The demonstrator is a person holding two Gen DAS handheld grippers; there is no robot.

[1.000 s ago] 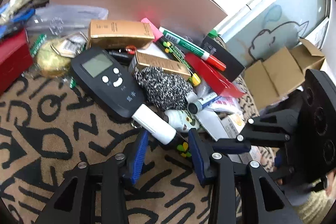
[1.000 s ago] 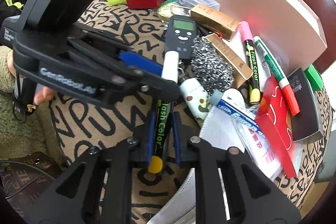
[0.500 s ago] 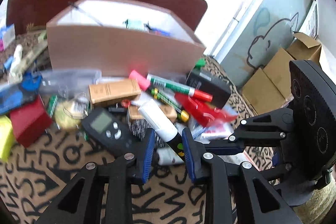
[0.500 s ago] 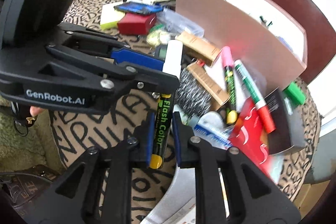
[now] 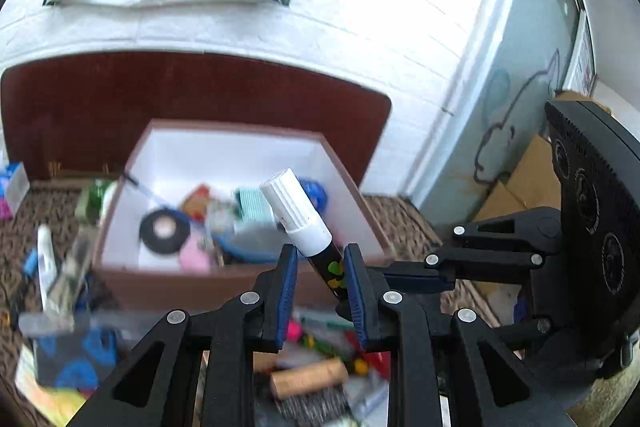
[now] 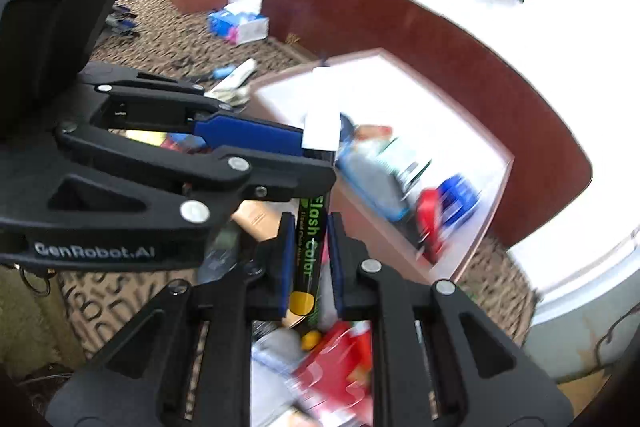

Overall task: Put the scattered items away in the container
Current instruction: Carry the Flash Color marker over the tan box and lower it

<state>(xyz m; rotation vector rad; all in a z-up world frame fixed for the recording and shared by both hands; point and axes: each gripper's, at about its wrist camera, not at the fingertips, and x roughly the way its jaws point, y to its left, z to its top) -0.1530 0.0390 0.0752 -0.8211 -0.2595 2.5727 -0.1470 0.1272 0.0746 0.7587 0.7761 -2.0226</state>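
Both grippers hold one black "Flash Color" marker with a white cap, lifted above the table. My left gripper is shut on the barrel just below the cap. My right gripper is shut on the marker's lower barrel, near its yellow end. The brown box with a white inside stands just ahead and below; it holds a black tape roll and several other items. It also shows in the right wrist view. The left gripper's fingers cross the right wrist view.
Scattered items lie under the grippers: a cork-coloured box, a steel scourer, a red packet. More clutter lies left of the box. A dark red board stands behind the box. Cardboard boxes sit at the right.
Both grippers have lifted the marker off the pile and carried it up toward the box. The view now looks down into the box's open top.
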